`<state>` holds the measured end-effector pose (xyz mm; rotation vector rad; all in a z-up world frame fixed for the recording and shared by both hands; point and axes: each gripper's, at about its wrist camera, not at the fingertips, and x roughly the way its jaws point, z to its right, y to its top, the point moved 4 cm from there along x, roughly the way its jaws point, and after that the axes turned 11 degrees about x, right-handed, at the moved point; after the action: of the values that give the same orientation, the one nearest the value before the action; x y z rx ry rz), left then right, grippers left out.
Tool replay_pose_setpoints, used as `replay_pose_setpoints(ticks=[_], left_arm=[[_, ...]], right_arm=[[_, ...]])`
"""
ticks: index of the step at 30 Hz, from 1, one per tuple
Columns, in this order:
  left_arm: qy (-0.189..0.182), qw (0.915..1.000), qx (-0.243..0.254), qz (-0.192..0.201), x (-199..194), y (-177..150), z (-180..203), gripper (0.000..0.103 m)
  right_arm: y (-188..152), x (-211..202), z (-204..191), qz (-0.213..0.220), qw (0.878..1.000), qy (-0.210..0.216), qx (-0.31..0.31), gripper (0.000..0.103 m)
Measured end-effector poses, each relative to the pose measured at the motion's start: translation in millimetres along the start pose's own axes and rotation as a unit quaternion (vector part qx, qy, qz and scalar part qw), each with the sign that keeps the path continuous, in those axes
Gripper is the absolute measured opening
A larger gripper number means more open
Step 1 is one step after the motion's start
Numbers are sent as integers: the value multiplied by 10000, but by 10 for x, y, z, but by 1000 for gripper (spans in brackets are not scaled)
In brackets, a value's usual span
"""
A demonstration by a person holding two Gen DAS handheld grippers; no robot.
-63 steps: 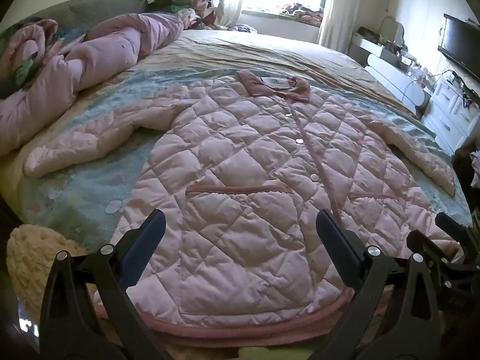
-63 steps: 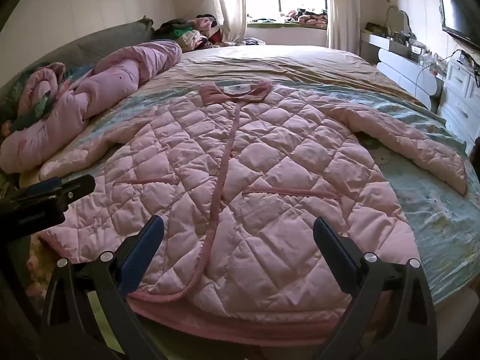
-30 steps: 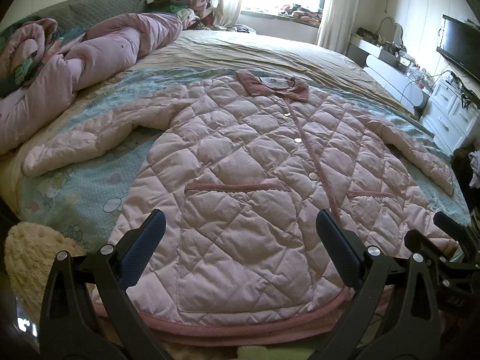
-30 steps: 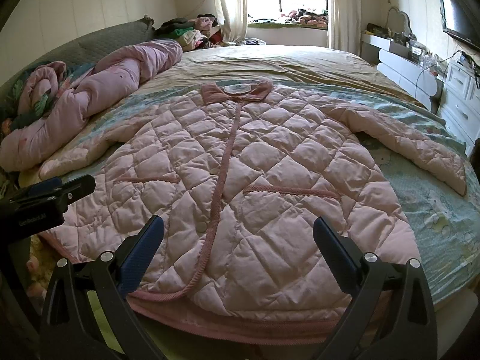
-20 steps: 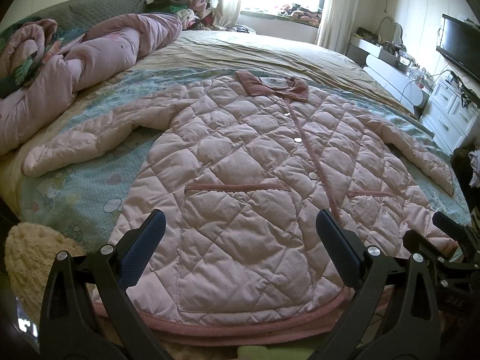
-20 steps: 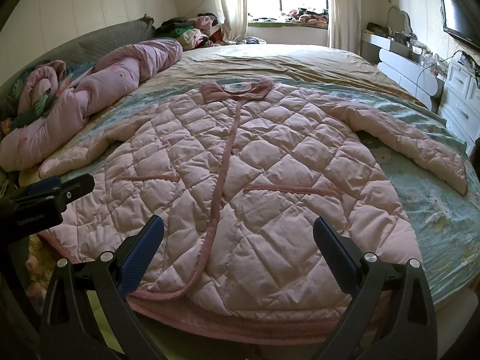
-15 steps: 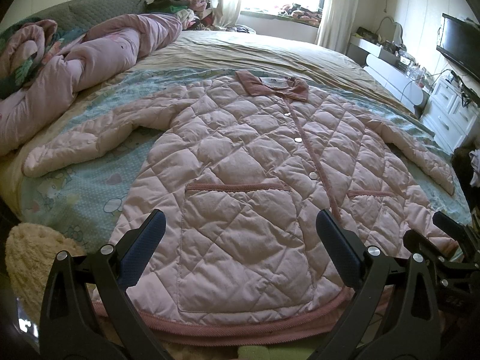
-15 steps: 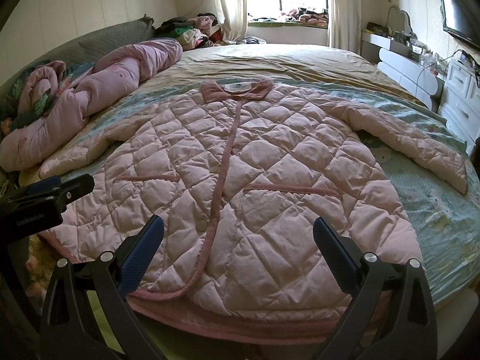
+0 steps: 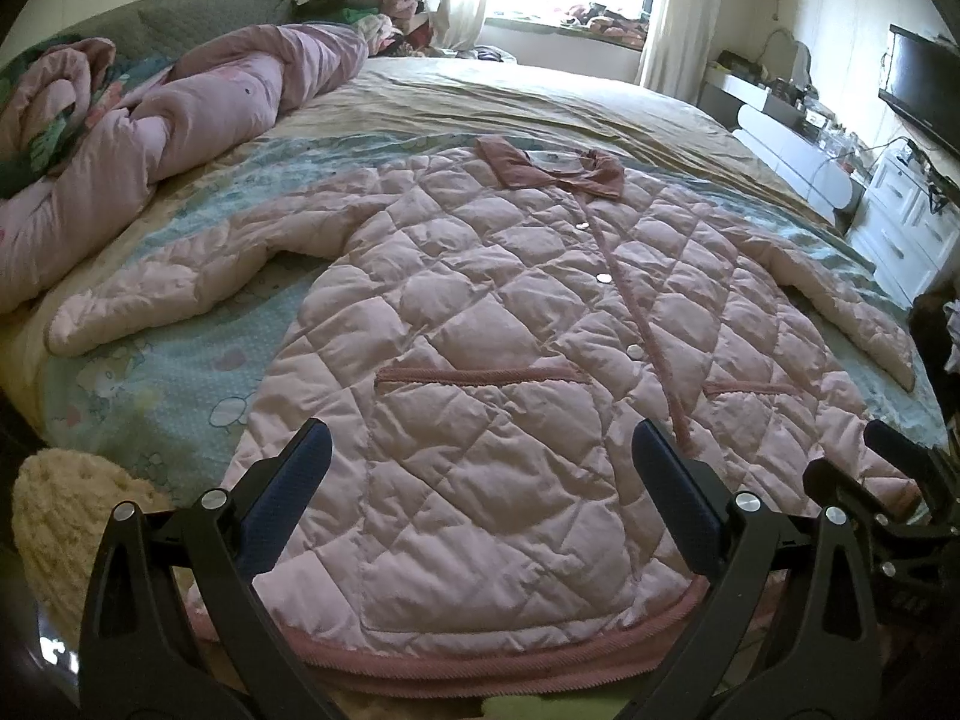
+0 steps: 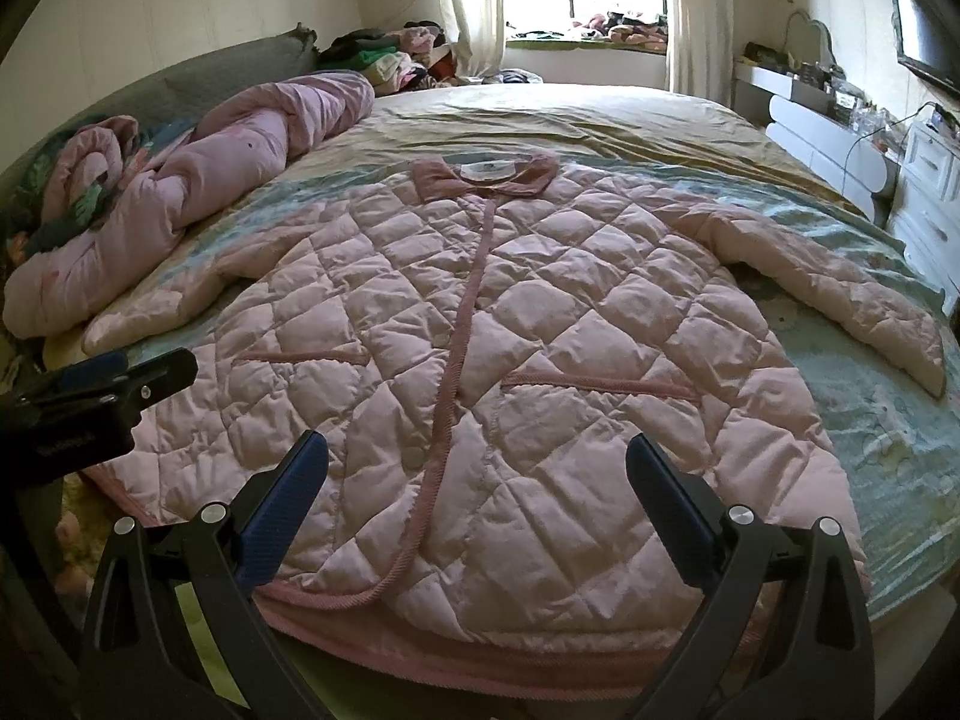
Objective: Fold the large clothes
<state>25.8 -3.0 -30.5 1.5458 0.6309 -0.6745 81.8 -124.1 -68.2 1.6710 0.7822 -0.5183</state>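
Note:
A large pink quilted coat (image 9: 498, 324) lies flat and face up on the bed, buttoned, collar far, hem near, both sleeves spread out; it also shows in the right wrist view (image 10: 498, 336). My left gripper (image 9: 480, 498) is open and empty, hovering just above the hem on the coat's left half. My right gripper (image 10: 477, 498) is open and empty above the hem on the coat's right half. The left gripper also shows at the left edge of the right wrist view (image 10: 96, 390), and the right gripper at the right edge of the left wrist view (image 9: 888, 480).
A rolled pink duvet (image 9: 180, 120) lies along the bed's left side. The light blue sheet (image 9: 156, 360) shows around the coat. A cream fluffy item (image 9: 66, 510) sits at the near left corner. White drawers (image 10: 924, 192) and a TV (image 9: 924, 90) stand on the right.
Almost nothing has changed. Both grippers stay open above the hem, with only a slight drift of the views.

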Motion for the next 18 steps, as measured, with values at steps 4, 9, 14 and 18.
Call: replay_pose_setpoints(ticks=[4,9,14,18], left_arm=[[12,10000,-5,-36,73,45,-74,94],[32,10000,-40,-55,121,68,-118,94],[80,10000,-57,-16,152,119,-144,94],[129,9999,-58,-60,191,195,-153,94]], right_arm=[[15,41,-7,-36,10000,57,-23,99],[68,94,-26,-91,9998,158,-36,99],[210,93,-40,17,9998,205,-37,99],[365,78,-97,163,9994,244,-173,99]])
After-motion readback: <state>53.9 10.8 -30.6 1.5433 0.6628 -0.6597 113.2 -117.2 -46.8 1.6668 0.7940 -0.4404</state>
